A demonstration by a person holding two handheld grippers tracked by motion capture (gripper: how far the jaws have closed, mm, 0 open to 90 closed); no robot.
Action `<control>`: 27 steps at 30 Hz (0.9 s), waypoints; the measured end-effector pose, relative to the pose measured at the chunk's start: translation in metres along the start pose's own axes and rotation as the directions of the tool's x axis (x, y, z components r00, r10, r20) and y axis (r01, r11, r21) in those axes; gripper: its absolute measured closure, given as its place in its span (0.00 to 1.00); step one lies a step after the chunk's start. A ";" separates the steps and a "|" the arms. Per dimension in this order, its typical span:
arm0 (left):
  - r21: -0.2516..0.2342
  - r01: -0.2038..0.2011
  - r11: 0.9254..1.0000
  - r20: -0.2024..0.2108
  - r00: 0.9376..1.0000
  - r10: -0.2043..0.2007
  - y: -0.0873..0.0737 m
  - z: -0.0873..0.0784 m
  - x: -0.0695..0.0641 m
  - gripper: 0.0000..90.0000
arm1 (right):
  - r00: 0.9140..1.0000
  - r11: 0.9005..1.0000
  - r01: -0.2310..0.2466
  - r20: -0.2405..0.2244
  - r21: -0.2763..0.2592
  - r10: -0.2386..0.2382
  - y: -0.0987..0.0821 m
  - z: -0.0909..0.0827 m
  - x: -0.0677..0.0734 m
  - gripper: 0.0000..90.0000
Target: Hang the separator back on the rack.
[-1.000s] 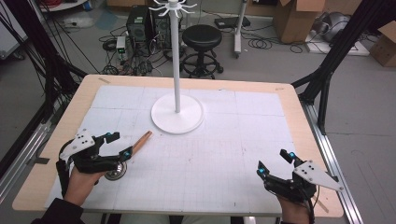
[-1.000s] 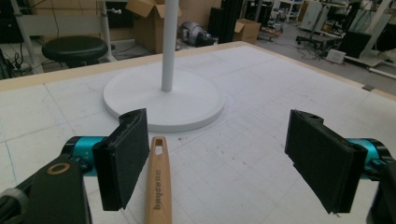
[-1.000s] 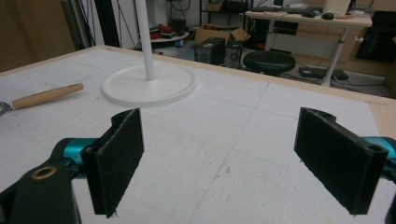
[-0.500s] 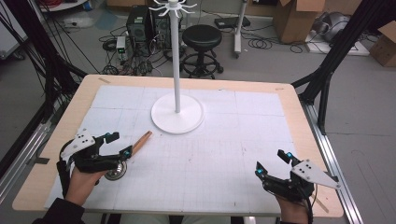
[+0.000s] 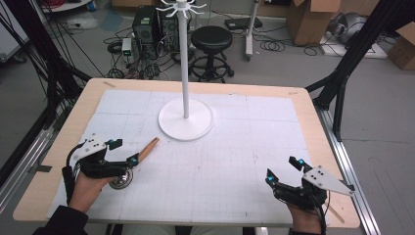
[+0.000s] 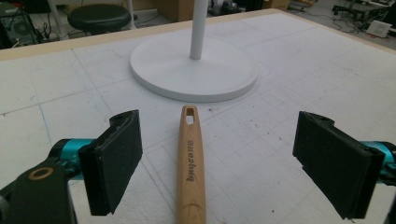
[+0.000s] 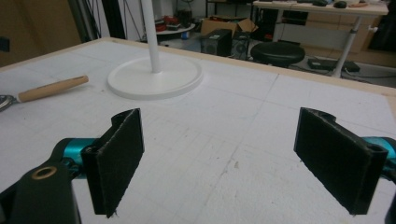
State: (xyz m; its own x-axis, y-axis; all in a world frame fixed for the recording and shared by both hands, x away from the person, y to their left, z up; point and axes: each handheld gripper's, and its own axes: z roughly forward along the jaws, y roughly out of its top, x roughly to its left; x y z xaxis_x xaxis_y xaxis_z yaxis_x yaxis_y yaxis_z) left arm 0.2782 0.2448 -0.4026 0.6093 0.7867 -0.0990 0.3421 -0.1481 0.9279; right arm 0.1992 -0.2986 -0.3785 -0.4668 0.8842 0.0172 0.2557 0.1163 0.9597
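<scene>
Resting at the near left of the table (image 5: 63, 127), the left hand (image 5: 88, 188) holds the left gripper (image 5: 123, 152) low and roughly level, aimed toward the white stand (image 5: 186, 120) at the table's centre. Its jaws have just been opening and are spread wide on either side of a wooden handle (image 6: 190, 163), whose pads stand clear of the wood. That handle belongs to a utensil (image 5: 132, 166) lying flat on the white mat, its metal end (image 5: 120, 181) beside the hand and its slotted tip pointing at the base of the stand without reaching it. At the near right corner, the right hand (image 5: 306, 220) holds the right gripper (image 5: 283, 169) level over the mat, angled toward the table's middle, well apart from the utensil; its jaws are likewise spread, with bare mat between them.
</scene>
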 end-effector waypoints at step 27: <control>0.289 0.045 0.956 -0.047 0.998 -0.033 0.012 0.080 0.008 0.31 | 1.000 1.000 0.000 -0.029 0.018 0.000 0.000 0.002 0.000 0.16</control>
State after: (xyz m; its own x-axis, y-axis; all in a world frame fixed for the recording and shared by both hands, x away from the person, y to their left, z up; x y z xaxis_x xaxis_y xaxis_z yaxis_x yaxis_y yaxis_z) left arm 0.3439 0.2018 -0.4213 0.5638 0.8183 -0.1123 0.5608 -0.2794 0.7794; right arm 0.2009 -0.2980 -0.3793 -0.4910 0.8708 0.0255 0.2705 0.1246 0.9546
